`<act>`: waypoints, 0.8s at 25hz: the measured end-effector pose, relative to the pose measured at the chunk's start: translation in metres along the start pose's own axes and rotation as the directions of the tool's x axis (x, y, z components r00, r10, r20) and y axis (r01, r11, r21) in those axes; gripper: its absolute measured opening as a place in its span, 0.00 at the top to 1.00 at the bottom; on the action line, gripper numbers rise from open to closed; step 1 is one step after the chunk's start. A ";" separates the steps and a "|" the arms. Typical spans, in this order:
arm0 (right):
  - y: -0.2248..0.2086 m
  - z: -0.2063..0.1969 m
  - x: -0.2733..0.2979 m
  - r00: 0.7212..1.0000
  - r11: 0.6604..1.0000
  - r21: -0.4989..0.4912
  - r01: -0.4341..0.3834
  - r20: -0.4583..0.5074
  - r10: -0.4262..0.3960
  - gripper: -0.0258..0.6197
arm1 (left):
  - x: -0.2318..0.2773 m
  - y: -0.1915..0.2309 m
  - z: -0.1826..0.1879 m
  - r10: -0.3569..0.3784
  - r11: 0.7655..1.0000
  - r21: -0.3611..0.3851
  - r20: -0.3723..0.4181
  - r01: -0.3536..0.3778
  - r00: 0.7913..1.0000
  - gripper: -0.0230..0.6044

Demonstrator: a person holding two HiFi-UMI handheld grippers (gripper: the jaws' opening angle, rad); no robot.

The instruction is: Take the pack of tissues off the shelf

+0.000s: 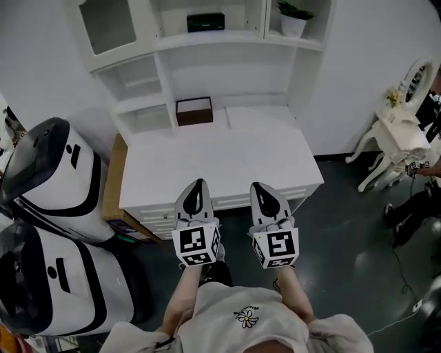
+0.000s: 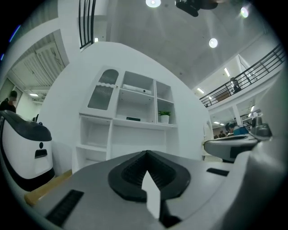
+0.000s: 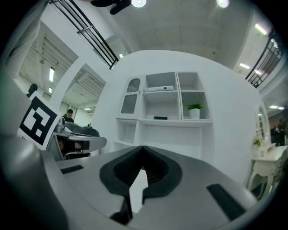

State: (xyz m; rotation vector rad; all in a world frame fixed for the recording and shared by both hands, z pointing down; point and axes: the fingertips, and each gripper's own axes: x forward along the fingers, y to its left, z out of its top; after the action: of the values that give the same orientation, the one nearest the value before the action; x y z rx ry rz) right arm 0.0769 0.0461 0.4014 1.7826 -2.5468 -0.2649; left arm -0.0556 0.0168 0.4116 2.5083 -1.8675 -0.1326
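Far left in the head view: two rounded white-and-black machines [image 1: 49,172], close beside a white desk with a shelf unit on top [image 1: 220,155]. Between machines and desk, a thin tan board [image 1: 114,180] on edge.

Over the desk's front edge, side by side and apart: left gripper [image 1: 198,185], then right gripper [image 1: 260,187], both pointing level toward the shelves. In the left gripper view, left gripper [image 2: 146,153] with jaws closed tip to tip and nothing held. Same in the right gripper view: right gripper [image 3: 143,148] with jaws together, empty.

At the back of the desktop, a small dark brown open-topped box [image 1: 193,110]. Above it, on the upper middle shelf, a dark flat pack [image 1: 205,22], probably the tissues, though too small to be sure; well apart from both grippers. Visible also at [image 2: 132,119] and [image 3: 160,118].

Right of that, in the next compartment, a green plant in a white pot [image 1: 294,17]. Far right, on the dark floor, a white ornate side table [image 1: 400,134].
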 end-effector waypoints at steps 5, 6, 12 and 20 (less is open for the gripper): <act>-0.021 0.021 0.085 0.999 1.000 0.006 0.007 0.032 -0.008 0.96 | 0.078 0.035 0.025 -0.005 1.000 -0.017 0.027 0.005 1.000 0.97; -0.026 0.024 0.102 0.999 1.000 0.013 0.009 0.041 -0.009 0.96 | 0.093 0.042 0.029 -0.007 1.000 -0.017 0.033 0.008 0.999 0.97; -0.045 0.025 0.186 0.998 0.999 0.038 0.029 0.045 -0.031 0.96 | 0.165 0.082 0.039 -0.015 0.999 -0.036 0.041 0.017 0.999 0.97; -0.053 -0.003 0.246 0.999 0.996 0.078 0.034 -0.019 -0.033 0.96 | 0.214 0.118 0.026 0.003 0.999 -0.047 0.009 -0.003 1.000 0.97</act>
State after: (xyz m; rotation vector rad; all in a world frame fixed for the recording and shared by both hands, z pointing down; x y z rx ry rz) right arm 0.0416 -0.2014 0.3766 1.8468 -2.5518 -0.1509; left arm -0.1098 -0.2213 0.3802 2.4779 -1.8488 -0.1860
